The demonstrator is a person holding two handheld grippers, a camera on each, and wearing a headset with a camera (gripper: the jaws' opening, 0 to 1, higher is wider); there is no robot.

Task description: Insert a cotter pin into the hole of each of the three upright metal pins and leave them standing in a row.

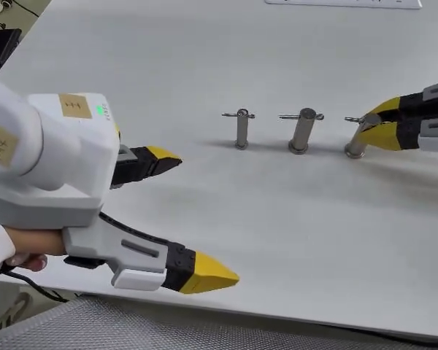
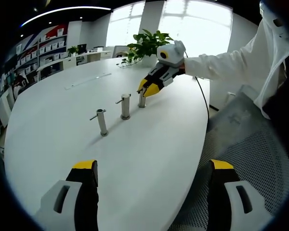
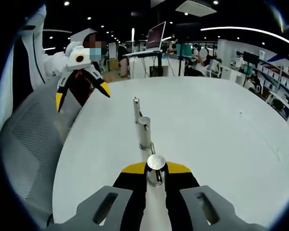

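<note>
Steel leaning: the right hand-held gripper [image 1: 366,125] clamps the tilted pin [image 1: 356,148] just beside the middle pin [image 1: 302,133]. The left hand-held gripper [image 1: 209,218] hangs jaws apart. Straighten it in line, then release gently.

Three cylindrical metal pins stand in a row on the white table [image 1: 277,233], each resting on a flared base.

- The left pin [image 1: 241,133] stands upright. A cotter pin [image 1: 237,114] passes crosswise through its top.
- The middle pin [image 1: 302,134], thicker in appearance, stands just beside it and carries its own cotter pin [image 1: 301,116] the same way.
- The right pin [image 1: 356,144] leans slightly. Its upper shaft is clamped between the jaws of the right gripper [image 1: 368,124], and the end of a third cotter pin [image 1: 352,119] protrudes at the top.
</note>
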